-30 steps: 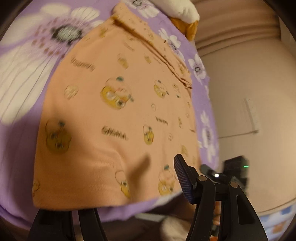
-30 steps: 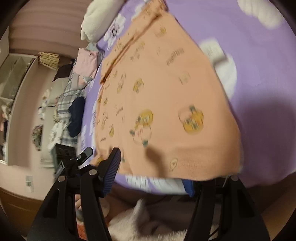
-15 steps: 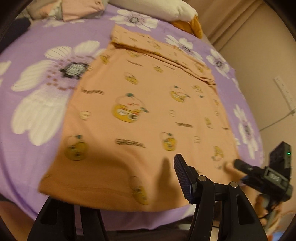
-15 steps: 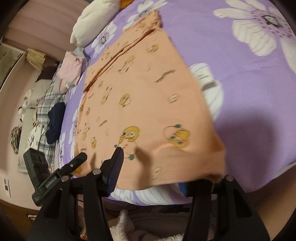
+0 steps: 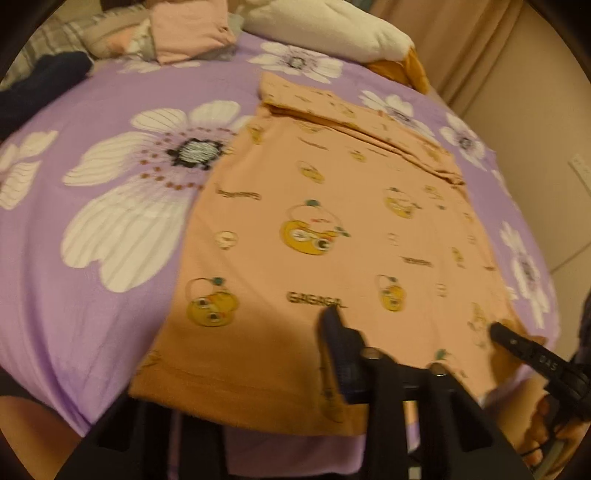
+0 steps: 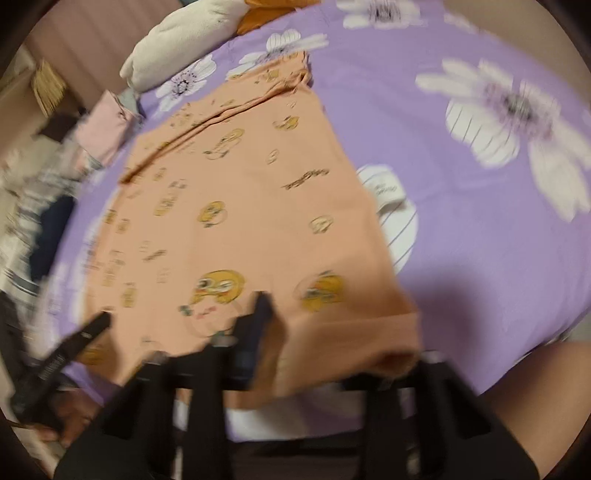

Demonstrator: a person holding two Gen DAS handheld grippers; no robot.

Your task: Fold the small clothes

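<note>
Now your left gripper (image 5: 236,373) and right gripper (image 6: 332,328), both spread wide, straddle the near hem of the orange garment (image 5: 332,240) lying flat on the purple bedspread (image 5: 92,277); pinch both corners evenly.

Purple flowered bedspread (image 5: 110,314), white pillow (image 5: 325,29), folded pink cloth (image 5: 188,29), dark navy garment (image 5: 37,85)

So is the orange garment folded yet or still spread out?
Mostly spread: the orange garment lies flat on the purple bedspread, with only a narrow strip along its far edge doubled over. No main fold shows.
</note>
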